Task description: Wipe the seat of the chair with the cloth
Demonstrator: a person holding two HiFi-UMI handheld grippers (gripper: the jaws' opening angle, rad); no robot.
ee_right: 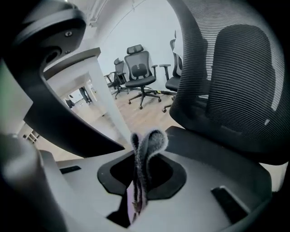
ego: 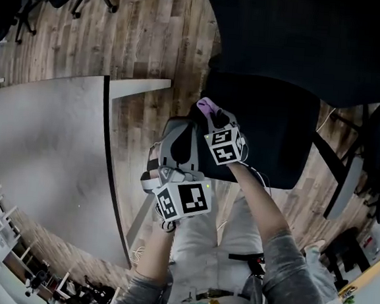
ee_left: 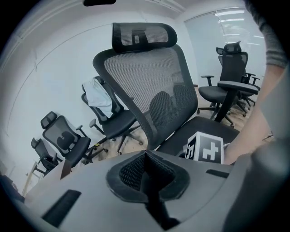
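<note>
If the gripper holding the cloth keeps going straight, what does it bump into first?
Probably the black chair seat, right beyond the cloth in the right gripper; depth is hard to judge.

An office: mesh swivel chairs, a desk, wood-look flooring

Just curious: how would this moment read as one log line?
right gripper: shut on cloth | left gripper: shut, empty | cloth at seat edge, contact unclear

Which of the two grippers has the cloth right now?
The right gripper: the folded cloth is pinched between its jaws, at the front edge of the black chair seat. The left gripper has its jaws together with nothing between them.
</note>
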